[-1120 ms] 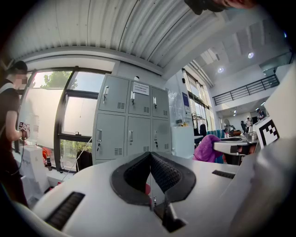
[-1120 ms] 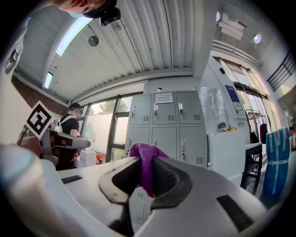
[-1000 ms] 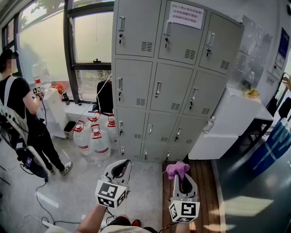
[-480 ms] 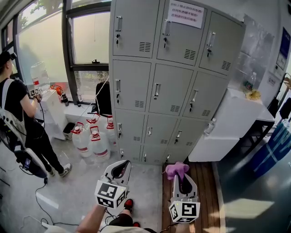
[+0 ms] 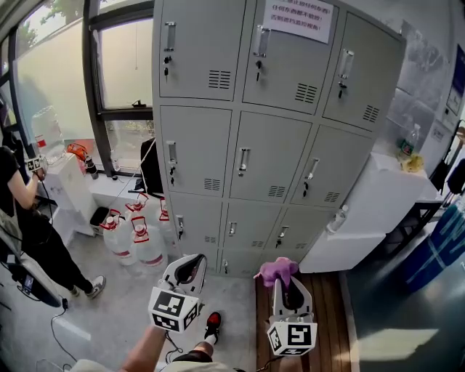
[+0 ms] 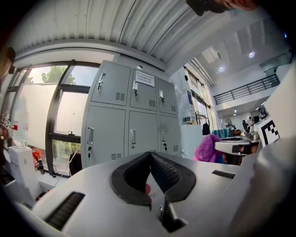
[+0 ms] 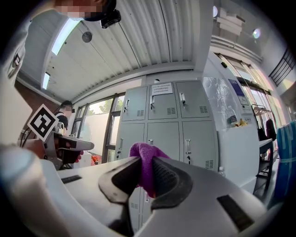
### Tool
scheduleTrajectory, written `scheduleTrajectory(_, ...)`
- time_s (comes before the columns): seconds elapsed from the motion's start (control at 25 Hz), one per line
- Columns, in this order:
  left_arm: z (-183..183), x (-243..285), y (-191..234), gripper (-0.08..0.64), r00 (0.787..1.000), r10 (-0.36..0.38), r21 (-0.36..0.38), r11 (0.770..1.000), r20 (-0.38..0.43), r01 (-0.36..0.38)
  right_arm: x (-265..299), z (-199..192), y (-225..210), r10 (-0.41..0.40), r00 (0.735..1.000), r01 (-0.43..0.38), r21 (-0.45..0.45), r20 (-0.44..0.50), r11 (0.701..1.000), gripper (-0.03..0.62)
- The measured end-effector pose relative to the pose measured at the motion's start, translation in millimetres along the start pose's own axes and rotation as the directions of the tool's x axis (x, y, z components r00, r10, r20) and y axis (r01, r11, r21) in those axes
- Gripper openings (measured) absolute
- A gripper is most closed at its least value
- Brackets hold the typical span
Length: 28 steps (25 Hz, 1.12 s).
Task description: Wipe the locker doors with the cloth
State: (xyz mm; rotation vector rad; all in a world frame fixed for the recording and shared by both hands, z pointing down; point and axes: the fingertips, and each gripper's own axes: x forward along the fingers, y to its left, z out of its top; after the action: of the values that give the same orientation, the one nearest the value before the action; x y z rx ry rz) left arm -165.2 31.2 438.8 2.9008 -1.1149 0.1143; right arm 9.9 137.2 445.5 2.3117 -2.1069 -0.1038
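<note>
A grey bank of lockers [image 5: 269, 138] stands ahead in three columns, each door with a handle and vent; a paper notice [image 5: 293, 19] is stuck on the top middle door. My right gripper [image 5: 284, 278] is shut on a purple cloth [image 5: 275, 270], which bulges above its tips [image 7: 143, 162]. My left gripper [image 5: 190, 266] is shut with nothing between its pads [image 6: 149, 157]. Both grippers hang low, well short of the locker doors [image 7: 166, 125]. The same lockers [image 6: 132, 120] fill the middle of the left gripper view.
Several large water bottles [image 5: 134, 236] stand on the floor by the lockers' left foot. A person in black [image 5: 22, 211] stands far left by a window [image 5: 116, 65]. A white cabinet [image 5: 367, 211] adjoins the lockers on the right, beside a wooden strip of floor [image 5: 327, 334].
The view has moved closer to the lockers and a little to the right; they look larger. Both grippers keep their pose, the cloth still held.
</note>
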Motion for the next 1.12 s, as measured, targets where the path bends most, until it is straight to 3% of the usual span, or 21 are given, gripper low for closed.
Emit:
scheduleTrajectory(0.56,41.2,183.5,100.7,0.021,1.0,-0.01,0.004,1.0,0.008,0.01,210.2,27.2,-41.0,0.025,0.999,-0.024,-0.018,0.047,1.0,0.066)
scheduleTrajectory(1.12,63.4,249.0,156.0,0.021,0.999,0.046,0.01,0.999,0.028,-0.046,310.5,74.5,-43.3,0.11,0.981,-0.105,-0.036,0.157,0.994,0.066)
